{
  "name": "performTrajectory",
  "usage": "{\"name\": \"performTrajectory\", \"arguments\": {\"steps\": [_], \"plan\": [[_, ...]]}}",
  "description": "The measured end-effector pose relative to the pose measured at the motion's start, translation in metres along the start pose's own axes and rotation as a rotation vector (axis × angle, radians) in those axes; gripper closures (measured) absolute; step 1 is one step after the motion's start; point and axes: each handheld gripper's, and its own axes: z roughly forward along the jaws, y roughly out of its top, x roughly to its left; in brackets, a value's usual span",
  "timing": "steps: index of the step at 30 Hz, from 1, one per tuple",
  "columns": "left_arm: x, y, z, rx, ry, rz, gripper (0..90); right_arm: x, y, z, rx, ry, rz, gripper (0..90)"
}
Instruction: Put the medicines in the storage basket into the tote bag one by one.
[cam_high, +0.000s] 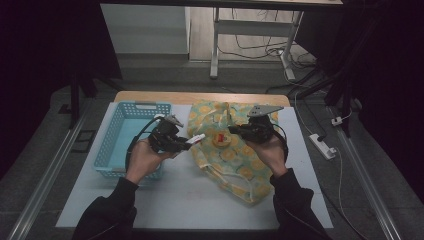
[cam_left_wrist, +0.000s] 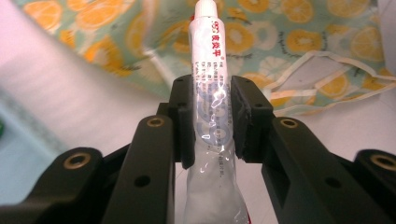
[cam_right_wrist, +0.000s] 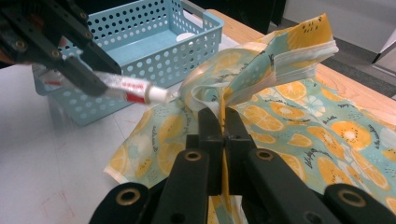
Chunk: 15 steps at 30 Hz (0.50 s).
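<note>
My left claw (cam_left_wrist: 212, 116) pinches a white tube (cam_left_wrist: 210, 93) with red print, cap pointing away. My right claw (cam_right_wrist: 223, 126) pinches a fold of the orange-patterned bag (cam_right_wrist: 299, 112), just beside the blue basket (cam_right_wrist: 140, 32).

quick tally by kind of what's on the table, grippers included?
Tube: 1, clamped in the left tool
Orange-print fabric bag: 1, pinched by the right tool
Blue perforated basket: 1
Small red-and-yellow item on the bag: 1, too small to identify
Hand-held tools: 2
Total: 6
</note>
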Motion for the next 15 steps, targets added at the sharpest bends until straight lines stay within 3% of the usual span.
{"name": "performTrajectory", "arguments": {"steps": [15], "plan": [[-0.013, 0.026, 0.036, 0.006, -0.036, 0.041, 71.3, 0.001, 0.001, 0.0, -0.006, 0.001, -0.005, 89.7]]}}
